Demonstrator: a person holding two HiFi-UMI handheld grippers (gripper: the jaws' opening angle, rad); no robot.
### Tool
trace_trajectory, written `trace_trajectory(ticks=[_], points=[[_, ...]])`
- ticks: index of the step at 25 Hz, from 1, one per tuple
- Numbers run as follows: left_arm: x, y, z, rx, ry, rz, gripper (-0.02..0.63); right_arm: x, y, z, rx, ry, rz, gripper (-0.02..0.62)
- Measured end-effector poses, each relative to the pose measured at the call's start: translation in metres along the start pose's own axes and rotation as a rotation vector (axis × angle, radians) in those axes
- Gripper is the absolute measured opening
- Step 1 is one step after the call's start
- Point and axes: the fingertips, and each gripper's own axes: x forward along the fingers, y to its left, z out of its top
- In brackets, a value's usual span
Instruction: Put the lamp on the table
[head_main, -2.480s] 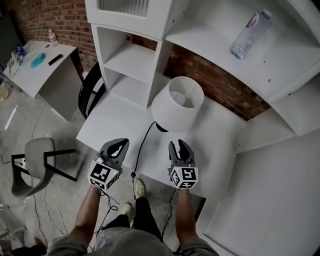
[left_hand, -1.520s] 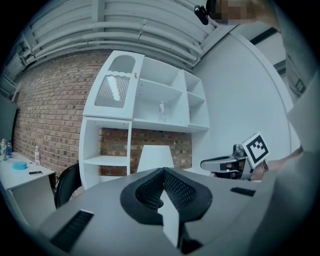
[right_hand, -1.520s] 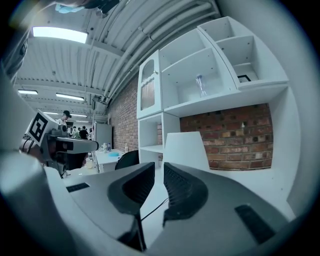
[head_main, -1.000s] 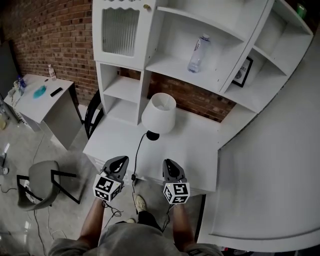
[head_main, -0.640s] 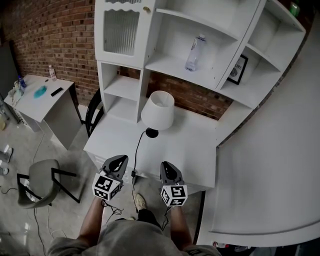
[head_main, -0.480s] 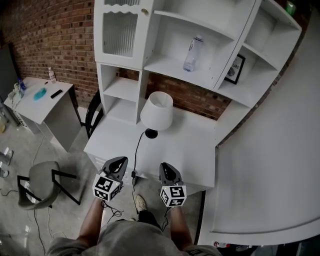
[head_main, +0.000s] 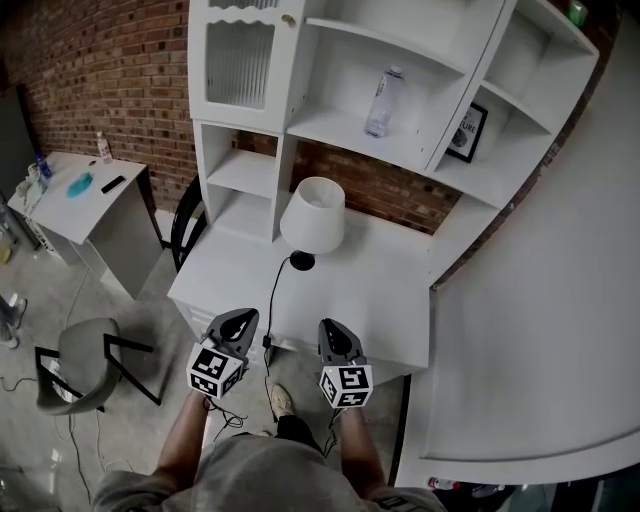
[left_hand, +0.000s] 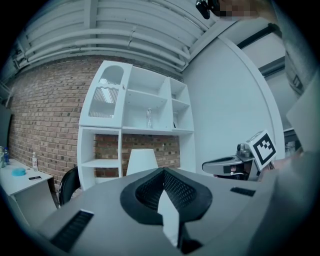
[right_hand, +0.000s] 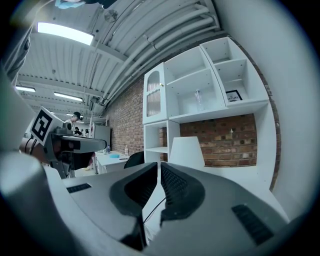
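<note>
The lamp (head_main: 313, 215) has a white shade and a black base and stands upright on the white table (head_main: 370, 290), near the shelf unit. Its black cord (head_main: 272, 300) runs over the table's front edge. My left gripper (head_main: 243, 316) and right gripper (head_main: 331, 326) hover side by side at that front edge, well short of the lamp, both shut with nothing between the jaws. The left gripper view shows the lamp (left_hand: 141, 161) ahead, beyond the left gripper (left_hand: 163, 171). In the right gripper view the lamp (right_hand: 186, 152) stands past the right gripper (right_hand: 159, 165).
A white shelf unit (head_main: 300, 130) rises behind the table, with a clear bottle (head_main: 378, 102) and a small framed picture (head_main: 470, 132) on its shelves. A black chair (head_main: 185, 225), a side desk (head_main: 75, 195) and a grey chair (head_main: 85, 362) stand to the left. A white wall curves along the right.
Both grippers have drawn back from just in front of the lamp to the table's front edge. The lamp stays where it stood on the table.
</note>
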Motion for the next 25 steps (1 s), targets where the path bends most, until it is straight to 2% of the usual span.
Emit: trace_trajectory(ticks=[25], points=[[0.010,-0.006,0.004,-0.007,0.002,-0.002,0.003,0.004,-0.005,0.001,0.012,-0.003,0.027,0.028]])
